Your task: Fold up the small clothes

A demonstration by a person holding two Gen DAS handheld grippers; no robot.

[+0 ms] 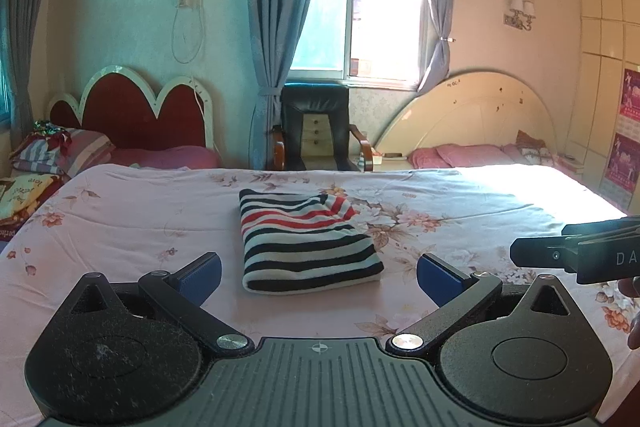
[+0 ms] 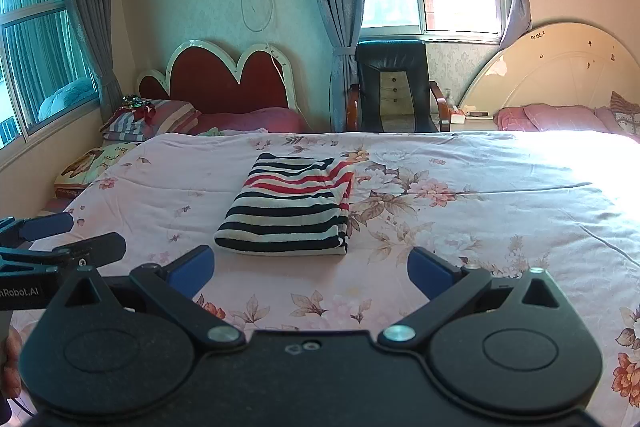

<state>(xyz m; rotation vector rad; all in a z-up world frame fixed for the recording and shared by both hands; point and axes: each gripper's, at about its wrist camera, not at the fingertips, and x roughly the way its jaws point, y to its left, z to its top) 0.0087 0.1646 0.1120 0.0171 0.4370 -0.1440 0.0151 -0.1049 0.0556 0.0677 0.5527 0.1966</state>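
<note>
Floral bedspread [image 1: 120, 219], folded striped garment [image 1: 304, 239], curtained window [image 1: 360, 15]

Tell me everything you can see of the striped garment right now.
The striped garment is soft knit with black and white stripes and red ones toward its far end. It lies folded into a thick, compact rectangle, flat on the floral bedspread, rounded fold edge nearest the cameras. Nothing else touches it; both grippers' jaws are open, short of it.

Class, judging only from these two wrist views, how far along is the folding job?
Done: the striped garment lies folded in a compact rectangle on the floral bedspread. In hand: nothing; the left gripper and right gripper are both open, short of it. Left: no other loose small clothes are clearly visible.
</note>
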